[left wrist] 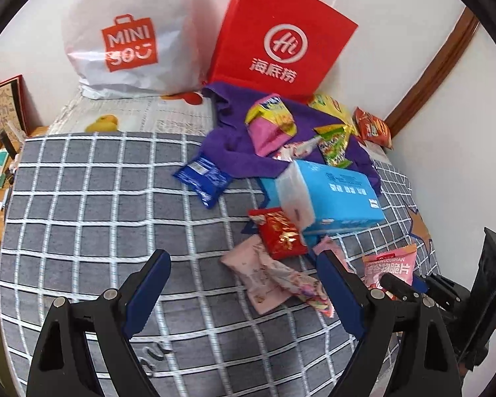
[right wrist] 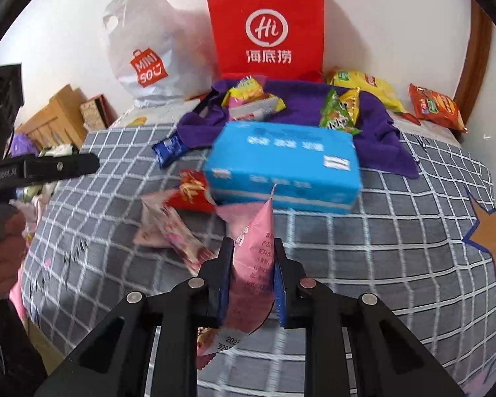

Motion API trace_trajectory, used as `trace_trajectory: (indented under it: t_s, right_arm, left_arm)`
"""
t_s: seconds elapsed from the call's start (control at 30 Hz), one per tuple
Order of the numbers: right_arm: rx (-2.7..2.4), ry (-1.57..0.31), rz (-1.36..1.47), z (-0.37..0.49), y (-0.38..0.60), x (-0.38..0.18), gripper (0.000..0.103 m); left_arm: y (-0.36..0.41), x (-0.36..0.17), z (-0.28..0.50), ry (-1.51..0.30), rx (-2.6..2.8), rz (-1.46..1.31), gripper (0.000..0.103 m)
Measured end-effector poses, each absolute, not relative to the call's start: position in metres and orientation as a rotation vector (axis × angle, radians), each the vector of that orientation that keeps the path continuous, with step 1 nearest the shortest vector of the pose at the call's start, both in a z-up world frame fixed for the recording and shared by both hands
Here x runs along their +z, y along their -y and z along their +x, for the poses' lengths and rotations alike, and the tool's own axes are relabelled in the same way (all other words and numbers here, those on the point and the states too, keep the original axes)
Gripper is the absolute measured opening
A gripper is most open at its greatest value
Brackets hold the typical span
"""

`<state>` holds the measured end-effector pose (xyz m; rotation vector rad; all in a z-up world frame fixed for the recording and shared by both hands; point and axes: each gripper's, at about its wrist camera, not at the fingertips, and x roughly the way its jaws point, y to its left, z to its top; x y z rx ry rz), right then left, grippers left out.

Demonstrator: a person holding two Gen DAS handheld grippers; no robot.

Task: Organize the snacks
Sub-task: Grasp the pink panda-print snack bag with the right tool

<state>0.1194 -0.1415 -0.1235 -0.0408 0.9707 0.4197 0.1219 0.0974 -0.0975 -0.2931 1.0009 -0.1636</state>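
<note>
One pink packet clamped, right claw.

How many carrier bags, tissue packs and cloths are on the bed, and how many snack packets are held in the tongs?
Carrier bags: 2 (white plastic bag, red paper bag)
Tissue packs: 1 (blue rectangular tissue pack)
Cloths: 1 (crumpled purple cloth)
Held packets: 1 (pink snack packet in the right tongs)
Total: 5

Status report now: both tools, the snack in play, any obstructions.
Left tool open, empty, over the checked blanket. Right tool shut on pink snack packet, lifted. Blue tissue pack lies ahead among loose snacks.
</note>
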Motion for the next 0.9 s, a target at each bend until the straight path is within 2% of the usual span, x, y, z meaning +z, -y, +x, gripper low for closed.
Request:
trace_trajectory:
  t_s: [0.17, 0.2, 0.27, 0.4, 0.43, 0.5, 0.57, 0.63, 0.9]
  right_arm:
    - [0.409, -1.009, -0.068, 0.130, 0.168, -0.137, 0.024]
    - [0.387, -1.007, -0.078, 0.133, 0.176, -0.139, 0.028]
    - [0.351, -1.003, -0.093, 0.137, 0.189, -0.141, 0.042]
    - [0.298, -0.993, -0.042, 0.140, 0.219, -0.138, 0.050]
    - [0.304, -0.998, -0.012, 0.139, 0.226, -0.137, 0.055]
    - [0.312, -0.998, 0.025, 0.136, 0.232, -0.137, 0.060]
    - [0.328, -1.002, 0.037, 0.132, 0.232, -0.138, 0.072]
    - [0.335, -1.014, 0.052, 0.129, 0.227, -0.144, 0.075]
    - [0.297, -1.086, 0.010, 0.146, 0.201, -0.178, 0.074]
  left_arm:
    - [-0.081, -0.104, 0.123, -1.018, -0.161, -0.298, 0.089]
    - [-0.079, -0.106, 0.123, -1.023, -0.158, -0.299, 0.089]
    - [-0.075, -0.109, 0.123, -1.033, -0.147, -0.301, 0.089]
    - [-0.067, -0.115, 0.123, -1.049, -0.143, -0.308, 0.089]
    - [-0.066, -0.115, 0.123, -1.051, -0.143, -0.307, 0.089]
    - [-0.064, -0.117, 0.123, -1.056, -0.140, -0.307, 0.089]
    - [-0.062, -0.118, 0.122, -1.060, -0.143, -0.305, 0.089]
    - [-0.061, -0.118, 0.121, -1.062, -0.143, -0.297, 0.089]
    - [-0.072, -0.119, 0.114, -1.059, -0.121, -0.283, 0.089]
